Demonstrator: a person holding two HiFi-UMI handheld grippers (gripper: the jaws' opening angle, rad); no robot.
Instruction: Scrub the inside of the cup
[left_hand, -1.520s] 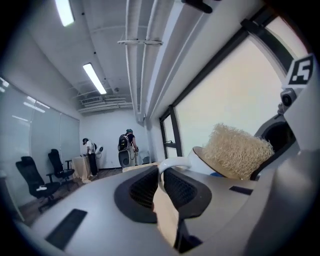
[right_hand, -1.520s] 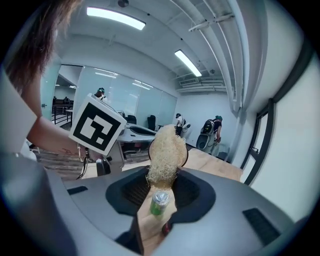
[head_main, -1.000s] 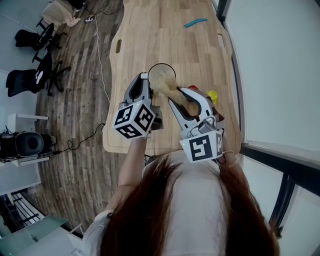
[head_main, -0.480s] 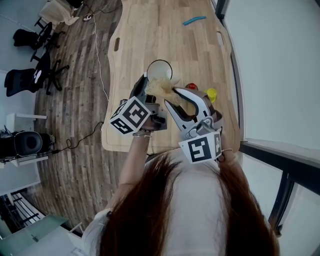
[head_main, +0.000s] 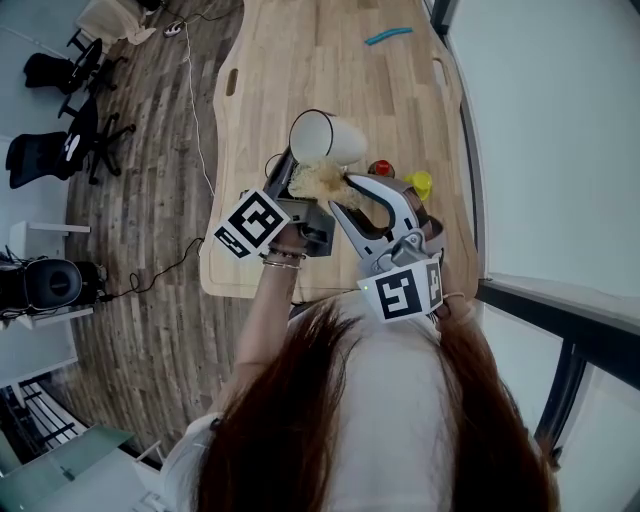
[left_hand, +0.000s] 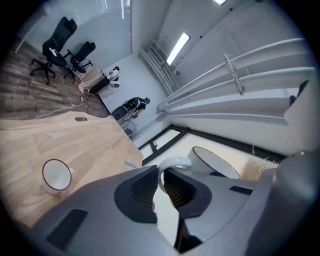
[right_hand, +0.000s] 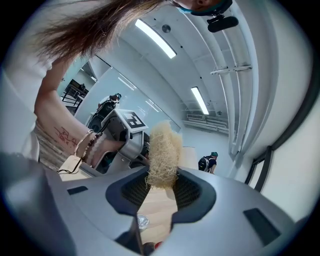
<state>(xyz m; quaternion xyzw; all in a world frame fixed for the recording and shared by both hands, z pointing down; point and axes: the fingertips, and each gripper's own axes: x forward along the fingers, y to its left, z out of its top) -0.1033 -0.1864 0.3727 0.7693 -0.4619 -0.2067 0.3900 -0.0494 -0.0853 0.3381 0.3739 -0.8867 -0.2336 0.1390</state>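
L gripper (left_hand: 161, 187) clamps cup (head_main: 332, 138) by handle (left_hand: 171, 164), held tilted above table (head_main: 330, 60); R gripper (right_hand: 160, 189) pinches fibrous scrubber (right_hand: 163, 152) just beside rim. Tilt prob. exposes interior for scrubbing; handle grip leaves mouth free.

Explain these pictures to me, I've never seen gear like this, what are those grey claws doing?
No robot here: a person holds a two-jaw gripper in each hand. One picture comes from a camera on the person's head, looking down; the other two from cameras riding on the grippers. The left gripper is shut on the handle of a white cup, held above the wooden table. The right gripper pinches a straw-coloured scrubber close by the cup. A blue object lies farther along the table.
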